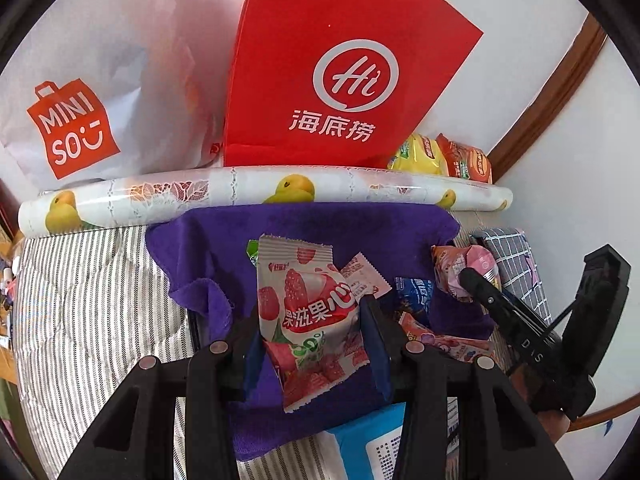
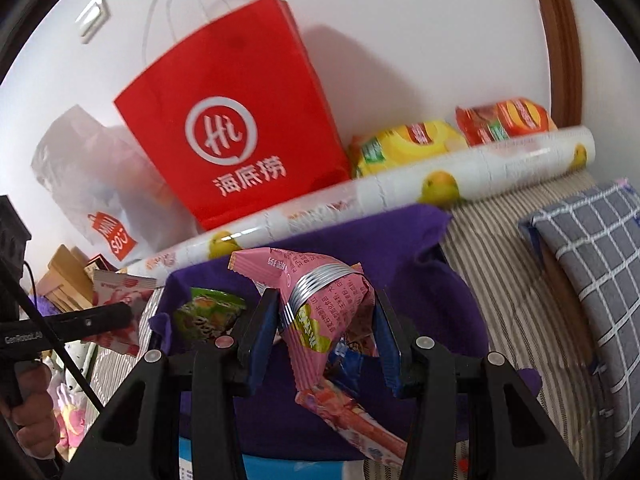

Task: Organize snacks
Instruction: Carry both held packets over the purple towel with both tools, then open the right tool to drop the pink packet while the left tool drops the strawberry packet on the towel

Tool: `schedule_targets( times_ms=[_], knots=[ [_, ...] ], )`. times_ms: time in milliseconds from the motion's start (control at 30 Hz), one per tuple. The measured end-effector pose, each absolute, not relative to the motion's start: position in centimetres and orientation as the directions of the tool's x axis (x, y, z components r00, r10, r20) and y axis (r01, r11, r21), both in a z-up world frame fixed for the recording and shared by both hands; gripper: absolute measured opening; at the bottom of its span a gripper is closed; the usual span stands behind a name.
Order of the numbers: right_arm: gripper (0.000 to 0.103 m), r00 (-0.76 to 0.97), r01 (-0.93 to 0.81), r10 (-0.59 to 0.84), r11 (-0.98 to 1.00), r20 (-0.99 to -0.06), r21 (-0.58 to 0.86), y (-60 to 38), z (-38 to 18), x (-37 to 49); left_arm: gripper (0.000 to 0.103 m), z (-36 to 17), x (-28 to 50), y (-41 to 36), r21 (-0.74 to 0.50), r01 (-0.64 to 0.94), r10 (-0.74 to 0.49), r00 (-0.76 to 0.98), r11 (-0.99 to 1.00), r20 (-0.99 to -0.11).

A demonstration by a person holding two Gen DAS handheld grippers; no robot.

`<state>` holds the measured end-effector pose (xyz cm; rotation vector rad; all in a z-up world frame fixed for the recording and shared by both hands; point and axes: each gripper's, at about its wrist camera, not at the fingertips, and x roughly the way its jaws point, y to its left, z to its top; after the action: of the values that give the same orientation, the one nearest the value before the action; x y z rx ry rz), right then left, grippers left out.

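Left tool [image 1: 310,332] is gripping a strawberry snack packet [image 1: 304,300], right tool [image 2: 326,332] is pinching a pink snack packet [image 2: 320,300]. Both are hanging over the purple cloth [image 1: 320,220]. Ahead, a rolled sheet [image 1: 240,192] is blocking the edge; beyond it a red paper bag [image 1: 340,60], contents hidden.

We count a red paper bag [image 1: 340,64] with white logo against the wall, a white plastic shopping bag [image 1: 92,80] beside it, a fruit-printed roll [image 1: 256,196] lying in front of both, striped bedding [image 1: 92,280], and a grey checked pillow [image 2: 592,264].
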<state>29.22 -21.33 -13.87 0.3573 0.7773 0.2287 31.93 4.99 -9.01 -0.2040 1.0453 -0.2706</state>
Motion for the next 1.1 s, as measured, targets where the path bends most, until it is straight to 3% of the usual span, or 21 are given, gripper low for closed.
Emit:
schedule_targets(
  times_ms=[1100],
  knots=[
    [0.048, 0.647, -0.059, 0.281, 0.945, -0.708, 0.322, -20.0, -15.7, 29.7, 0.042, -9.8, 32.2, 3.7, -0.277, 0.167, -0.323, 0.435, 0.946, -0.840]
  ],
)
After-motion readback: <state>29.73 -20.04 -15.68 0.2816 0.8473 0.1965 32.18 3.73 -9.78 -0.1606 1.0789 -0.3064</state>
